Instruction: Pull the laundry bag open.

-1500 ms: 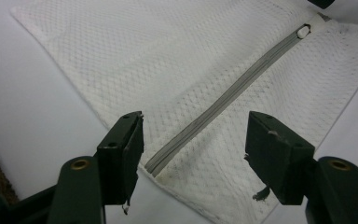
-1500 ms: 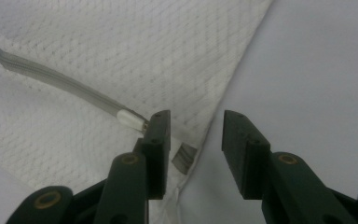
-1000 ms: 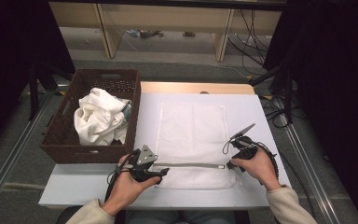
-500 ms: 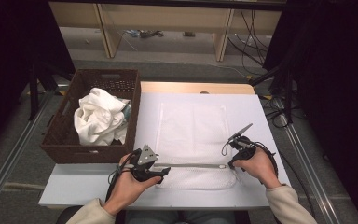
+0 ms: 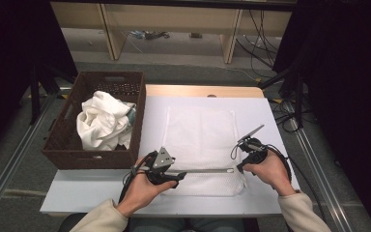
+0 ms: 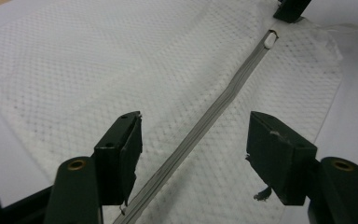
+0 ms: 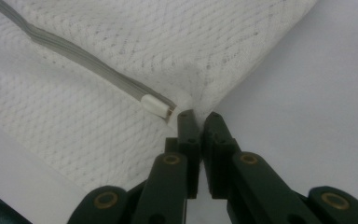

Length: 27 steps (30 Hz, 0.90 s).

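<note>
On the bench [image 5: 101,193], seen from the high view, a white mesh bag [image 5: 200,140] is spread flat ahead of both hands, its zipper [image 5: 203,170] running between the left hand-held gripper [image 5: 176,175] and the right hand-held gripper [image 5: 240,169]. A brown basket [image 5: 63,145] holding crumpled white cloth [image 5: 104,123] stands beyond and outboard of the left hand-held gripper. Compared with the earlier frames, the hands are hardly displaced, but the right jaws have just been closing, with the bag's corner between them.

From the left gripper view, the jaws of the left hand-held gripper [image 6: 193,154] stand wide apart, with the zipper [image 6: 214,112] passing between them untouched; nothing is held.

From the right gripper view, the right hand-held gripper [image 7: 200,119] is pinched on the bag's corner [image 7: 196,100], just beside the zipper's end stop [image 7: 154,105].

Judgement: laying out is done and one end is anchored; the left grip and any zipper work remain.
</note>
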Each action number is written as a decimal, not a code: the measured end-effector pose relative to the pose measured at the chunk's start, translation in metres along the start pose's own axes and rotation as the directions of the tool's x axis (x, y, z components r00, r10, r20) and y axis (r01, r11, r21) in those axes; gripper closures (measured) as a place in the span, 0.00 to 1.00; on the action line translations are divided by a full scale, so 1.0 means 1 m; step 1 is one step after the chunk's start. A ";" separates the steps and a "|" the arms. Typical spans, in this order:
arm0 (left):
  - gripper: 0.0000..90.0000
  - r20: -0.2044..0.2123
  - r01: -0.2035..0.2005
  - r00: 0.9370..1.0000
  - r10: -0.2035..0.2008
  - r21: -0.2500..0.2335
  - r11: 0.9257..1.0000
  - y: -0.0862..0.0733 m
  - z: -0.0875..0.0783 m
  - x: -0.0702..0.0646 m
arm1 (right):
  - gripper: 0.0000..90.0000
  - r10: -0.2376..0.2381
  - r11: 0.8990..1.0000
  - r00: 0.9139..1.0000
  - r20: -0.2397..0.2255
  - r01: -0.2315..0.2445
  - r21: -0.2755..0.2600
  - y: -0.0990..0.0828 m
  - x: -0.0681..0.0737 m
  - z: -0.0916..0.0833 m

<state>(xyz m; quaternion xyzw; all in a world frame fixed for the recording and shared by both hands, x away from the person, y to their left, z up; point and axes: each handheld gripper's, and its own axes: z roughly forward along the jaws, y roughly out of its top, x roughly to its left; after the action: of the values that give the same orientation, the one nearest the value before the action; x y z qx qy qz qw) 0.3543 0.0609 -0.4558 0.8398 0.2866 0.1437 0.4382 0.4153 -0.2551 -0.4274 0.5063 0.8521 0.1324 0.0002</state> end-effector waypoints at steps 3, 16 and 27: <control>0.39 0.007 -0.010 1.000 0.010 -0.008 1.000 0.002 0.004 -0.001 | 0.97 -0.026 1.000 1.000 -0.016 0.026 0.003 0.001 -0.001 -0.003; 0.38 0.013 -0.052 0.999 0.052 -0.012 0.999 0.009 0.011 -0.001 | 0.97 -0.055 0.997 0.998 0.020 0.056 -0.049 0.001 0.008 -0.016; 0.38 0.058 -0.074 0.995 0.076 -0.036 0.997 0.022 0.025 -0.009 | 0.97 -0.066 0.995 0.998 0.025 0.068 -0.068 0.002 0.010 -0.022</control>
<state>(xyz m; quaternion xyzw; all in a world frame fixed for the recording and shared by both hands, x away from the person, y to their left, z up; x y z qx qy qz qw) 0.3678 0.0290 -0.4523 0.8462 0.2393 0.1401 0.4550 0.4091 -0.2506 -0.4046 0.4786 0.8635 0.1557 0.0315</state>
